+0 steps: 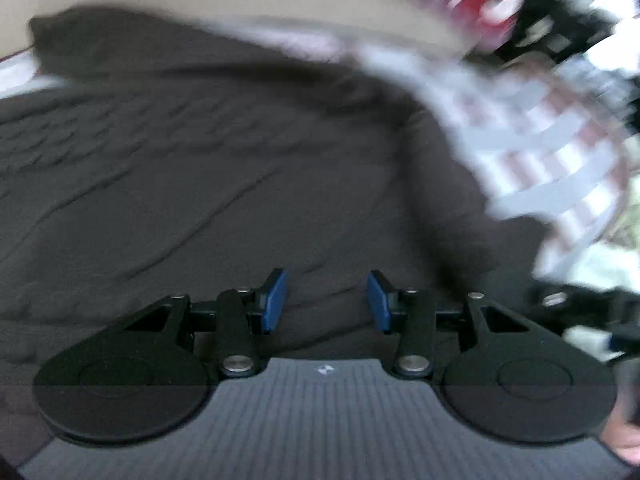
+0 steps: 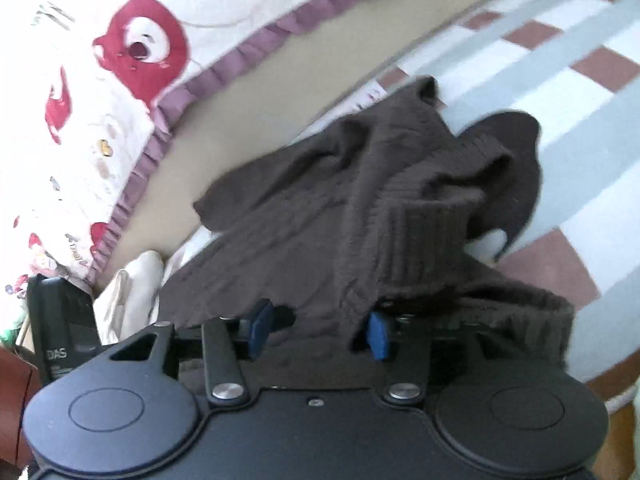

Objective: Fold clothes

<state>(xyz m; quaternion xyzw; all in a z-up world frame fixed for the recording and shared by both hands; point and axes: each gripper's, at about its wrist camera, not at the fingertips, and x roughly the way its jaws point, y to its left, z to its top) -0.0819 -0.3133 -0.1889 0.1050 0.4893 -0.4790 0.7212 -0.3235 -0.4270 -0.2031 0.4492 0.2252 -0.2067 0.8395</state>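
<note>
Above the rumpled dark brown knitted sweater (image 2: 360,200), both grippers tilt downward: left gripper (image 1: 327,300) parted and empty, right gripper (image 2: 320,330) parted with knit draped between.

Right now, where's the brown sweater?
In the right wrist view the brown sweater lies crumpled mid-frame on the checked bedsheet, just ahead of the right gripper, with the frilled pillow to its left.

- left gripper (image 1: 327,300): jaws parted, blue pads (image 1: 276,300) clear of each other, nothing pinched between them, pointing steeply down toward 12 o'clock
- right gripper (image 2: 320,330): jaws parted, pads not clamping, angled down
- bit of a hand (image 1: 628,440) visible at 4 o'clock in left wrist view
</note>
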